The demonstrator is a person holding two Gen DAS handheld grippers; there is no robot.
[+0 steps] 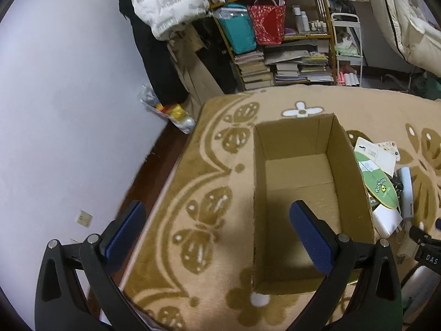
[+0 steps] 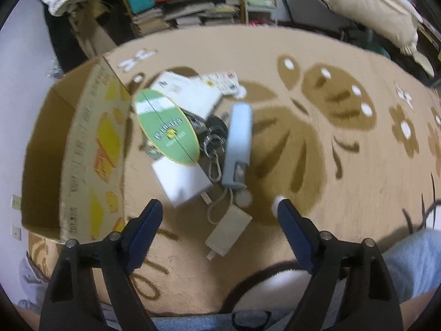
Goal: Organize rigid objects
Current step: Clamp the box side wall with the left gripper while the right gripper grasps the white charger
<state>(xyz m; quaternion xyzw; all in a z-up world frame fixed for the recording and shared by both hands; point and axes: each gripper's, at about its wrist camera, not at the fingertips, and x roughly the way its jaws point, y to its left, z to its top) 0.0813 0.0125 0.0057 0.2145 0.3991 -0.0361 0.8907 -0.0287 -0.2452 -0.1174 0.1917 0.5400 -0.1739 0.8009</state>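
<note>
Cardboard box [image 1: 300,171] sits empty on the rug [image 2: 317,55], clutter pile [image 2: 193,127] beside it; left claw [image 1: 217,229] and right claw [image 2: 219,220] both wide open, holding nothing.

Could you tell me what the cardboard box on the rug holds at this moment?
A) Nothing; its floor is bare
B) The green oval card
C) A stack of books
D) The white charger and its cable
A: the left wrist view looks straight into the cardboard box and shows only bare floor, while the green oval card and white charger lie outside on the rug.
</note>
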